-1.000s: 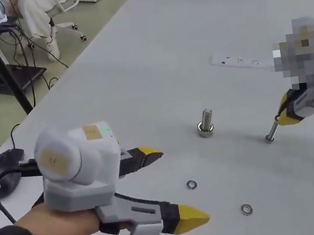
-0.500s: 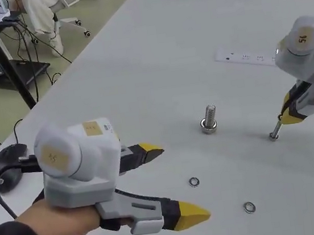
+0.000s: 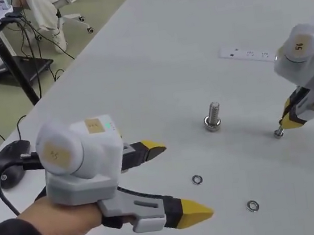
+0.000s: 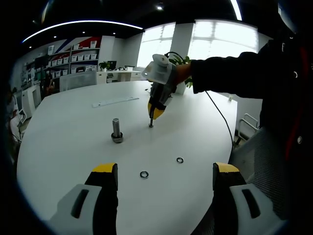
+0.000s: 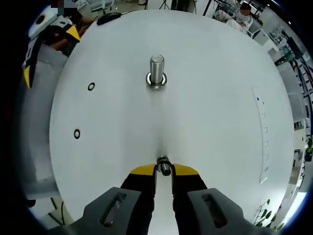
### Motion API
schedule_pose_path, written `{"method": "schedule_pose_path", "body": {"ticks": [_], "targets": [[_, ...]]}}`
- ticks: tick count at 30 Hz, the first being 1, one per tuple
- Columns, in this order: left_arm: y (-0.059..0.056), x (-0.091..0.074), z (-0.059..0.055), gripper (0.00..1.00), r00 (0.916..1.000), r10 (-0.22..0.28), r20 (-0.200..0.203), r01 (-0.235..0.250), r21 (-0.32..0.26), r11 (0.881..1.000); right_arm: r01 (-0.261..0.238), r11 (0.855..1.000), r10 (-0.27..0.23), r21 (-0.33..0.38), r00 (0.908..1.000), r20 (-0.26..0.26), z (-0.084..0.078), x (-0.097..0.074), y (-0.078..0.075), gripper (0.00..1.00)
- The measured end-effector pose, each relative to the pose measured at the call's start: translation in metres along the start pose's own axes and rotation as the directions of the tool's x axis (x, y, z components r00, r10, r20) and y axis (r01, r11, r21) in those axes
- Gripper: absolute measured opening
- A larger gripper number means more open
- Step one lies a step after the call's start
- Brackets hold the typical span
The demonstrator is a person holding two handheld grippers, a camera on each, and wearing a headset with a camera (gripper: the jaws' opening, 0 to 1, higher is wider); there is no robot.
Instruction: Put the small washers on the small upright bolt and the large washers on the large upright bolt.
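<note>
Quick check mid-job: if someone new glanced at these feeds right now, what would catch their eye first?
Probably the left gripper, large in the foreground at the near edge of the table, jaws wide open and pointing toward two loose washers. Next, the right gripper at the far right, shut on the small bolt, whose lower end touches the table. Between them the large bolt stands upright mid-table.

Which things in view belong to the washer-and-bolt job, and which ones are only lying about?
For the job: large bolt, small bolt held in the right gripper, a washer, a second washer.
Only lying about: power strip, black corded object.
</note>
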State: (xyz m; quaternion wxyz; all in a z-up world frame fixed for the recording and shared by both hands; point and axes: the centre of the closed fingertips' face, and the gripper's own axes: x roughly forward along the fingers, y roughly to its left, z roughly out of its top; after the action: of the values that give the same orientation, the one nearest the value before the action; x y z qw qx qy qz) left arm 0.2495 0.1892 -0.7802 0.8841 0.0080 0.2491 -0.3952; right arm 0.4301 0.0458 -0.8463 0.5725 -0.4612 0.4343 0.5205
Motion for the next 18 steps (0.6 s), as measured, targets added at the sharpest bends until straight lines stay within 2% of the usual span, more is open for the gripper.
{"method": "schedule_pose_path", "body": {"ticks": [11,18], "targets": [[0.001,0.0,-0.002,0.79,1.0,0.004,-0.006,-0.004,-0.003,1.0,-0.008,1.0,0.008,-0.006,0.9999,-0.009,-0.003,0.02,0.002,0.13],[0.0,0.0,-0.002,0.79,1.0,0.005,-0.008,-0.005,-0.007,1.0,-0.014,1.0,0.014,-0.003,0.9999,-0.001,-0.001,0.024,0.003,0.13]]}}
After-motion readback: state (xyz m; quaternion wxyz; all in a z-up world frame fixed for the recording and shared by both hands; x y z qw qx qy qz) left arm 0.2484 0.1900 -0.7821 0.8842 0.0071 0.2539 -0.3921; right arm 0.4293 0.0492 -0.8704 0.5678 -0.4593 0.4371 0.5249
